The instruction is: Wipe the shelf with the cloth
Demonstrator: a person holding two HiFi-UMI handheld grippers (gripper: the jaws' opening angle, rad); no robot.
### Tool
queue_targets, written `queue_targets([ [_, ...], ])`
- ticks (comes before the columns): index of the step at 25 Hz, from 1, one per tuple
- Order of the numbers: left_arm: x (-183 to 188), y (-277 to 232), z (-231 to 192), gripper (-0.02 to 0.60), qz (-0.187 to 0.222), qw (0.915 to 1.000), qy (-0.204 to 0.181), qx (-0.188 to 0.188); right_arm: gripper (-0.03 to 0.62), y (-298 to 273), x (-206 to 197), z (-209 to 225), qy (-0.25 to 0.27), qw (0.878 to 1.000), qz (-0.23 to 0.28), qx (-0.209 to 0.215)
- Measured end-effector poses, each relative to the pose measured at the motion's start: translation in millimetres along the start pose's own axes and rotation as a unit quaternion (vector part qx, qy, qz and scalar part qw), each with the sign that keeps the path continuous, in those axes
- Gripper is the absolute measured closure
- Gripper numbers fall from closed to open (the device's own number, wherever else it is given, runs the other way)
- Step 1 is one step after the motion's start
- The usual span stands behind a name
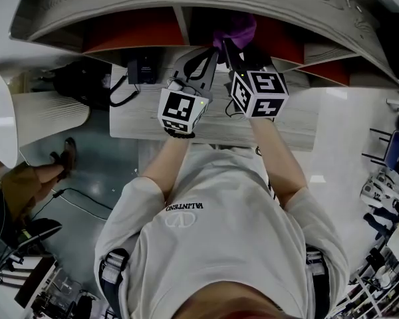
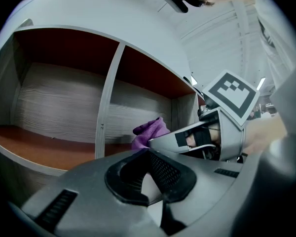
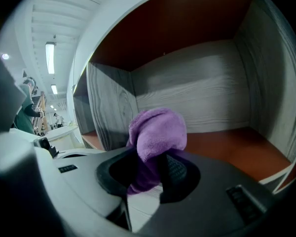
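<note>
The cloth (image 3: 158, 130), purple and fleecy, is bunched into a rounded wad and pinched between the jaws of the right gripper (image 3: 149, 174); its top is seen bulging above them, and a fold is hung down between them; it is held at the mouth of the compartment just right of the divider (image 3: 111, 107); whether the floor there is touched cannot be told; the shelf (image 3: 197, 98) is built of pale grey wood-grain panels, with reddish-brown floors and ceilings; open-fronted compartments are set on both sides of the divider.

Head cam steeply down, 2 gripper cams close, all share shelf (image 1: 181, 25)
</note>
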State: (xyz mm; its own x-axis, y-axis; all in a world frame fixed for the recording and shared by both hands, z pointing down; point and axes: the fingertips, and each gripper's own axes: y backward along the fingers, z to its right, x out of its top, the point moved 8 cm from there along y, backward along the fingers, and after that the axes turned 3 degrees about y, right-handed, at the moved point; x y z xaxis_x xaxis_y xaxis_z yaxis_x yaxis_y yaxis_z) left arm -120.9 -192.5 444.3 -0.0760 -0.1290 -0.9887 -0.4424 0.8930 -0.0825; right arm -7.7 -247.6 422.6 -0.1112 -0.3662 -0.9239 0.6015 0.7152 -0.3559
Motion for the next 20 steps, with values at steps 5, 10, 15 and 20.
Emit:
queue_targets([
  [5,2,-5,9,0.584,0.0,1.0,-0.003,-0.006,0.494,8,-2,11,0.0,1.0,0.003,-0.011],
  [10,4,-8,16,0.584,0.002,0.9999,-0.007,-0.01,0.494,15,-3,23,-0.006,1.0,0.007,-0.023],
  [15,6,-11,25,0.584,0.001,0.9999,-0.01,-0.013,0.494,26,-4,37,-0.012,0.999,0.009,-0.036],
  [20,8,-14,34,0.584,0.002,0.9998,-0.013,-0.015,0.494,35,-5,50,-0.019,0.999,0.011,-0.045],
])
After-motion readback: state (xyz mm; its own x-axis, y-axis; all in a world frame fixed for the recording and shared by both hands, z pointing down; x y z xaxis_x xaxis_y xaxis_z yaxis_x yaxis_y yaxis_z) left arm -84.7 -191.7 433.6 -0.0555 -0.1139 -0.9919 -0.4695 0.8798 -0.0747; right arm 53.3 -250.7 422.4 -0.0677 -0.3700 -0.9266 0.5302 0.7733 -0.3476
